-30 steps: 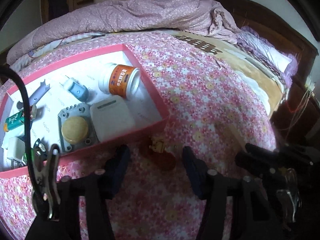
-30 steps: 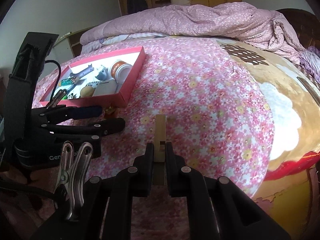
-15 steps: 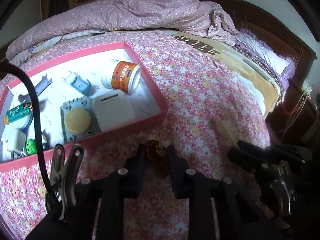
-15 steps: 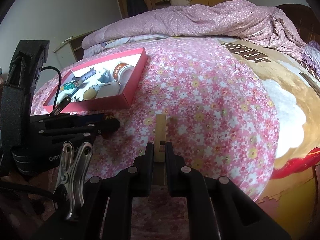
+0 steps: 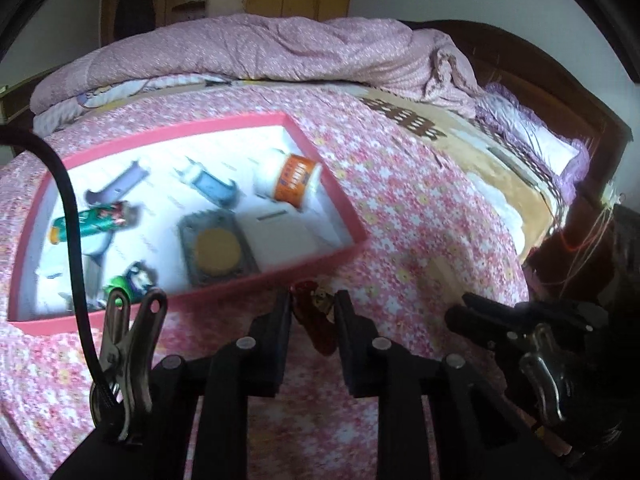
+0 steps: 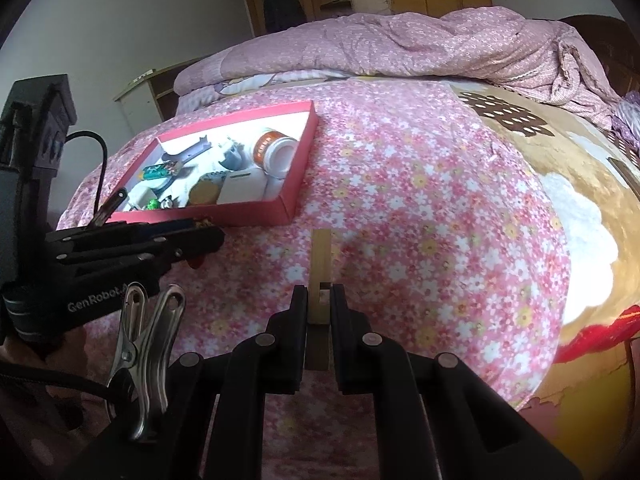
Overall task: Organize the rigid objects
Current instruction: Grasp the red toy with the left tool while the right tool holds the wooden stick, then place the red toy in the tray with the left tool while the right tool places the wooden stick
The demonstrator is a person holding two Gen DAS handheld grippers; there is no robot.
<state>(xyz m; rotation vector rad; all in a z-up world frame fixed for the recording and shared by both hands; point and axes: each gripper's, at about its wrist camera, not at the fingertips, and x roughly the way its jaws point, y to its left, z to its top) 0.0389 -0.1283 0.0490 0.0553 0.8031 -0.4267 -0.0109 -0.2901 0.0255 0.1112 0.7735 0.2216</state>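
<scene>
A pink shallow box point(image 5: 320, 176) lies on the flowered bedspread and holds several small items: an orange-labelled white bottle point(image 5: 290, 178), a white block point(image 5: 280, 240), a grey tile with a tan disc point(image 5: 216, 246). My left gripper point(image 5: 313, 308) is shut on a small red trinket point(image 5: 318, 320), lifted just in front of the box's near wall. My right gripper point(image 6: 319, 300) is shut on a wooden clothespin point(image 6: 321, 272) that sticks forward above the bedspread. The box also shows in the right wrist view point(image 6: 296, 184), with the left gripper point(image 6: 192, 240) at its near corner.
A bunched pink quilt point(image 5: 280, 48) lies across the far side of the bed. A dark wooden headboard point(image 5: 560, 80) stands at the right. The tan blanket point(image 6: 580, 184) covers the bed's right part. A cable point(image 5: 68, 208) crosses the left wrist view.
My left gripper shut on the red trinket and lifted it, rising above the box's front edge. My right gripper kept hold of the clothespin and rose slightly.
</scene>
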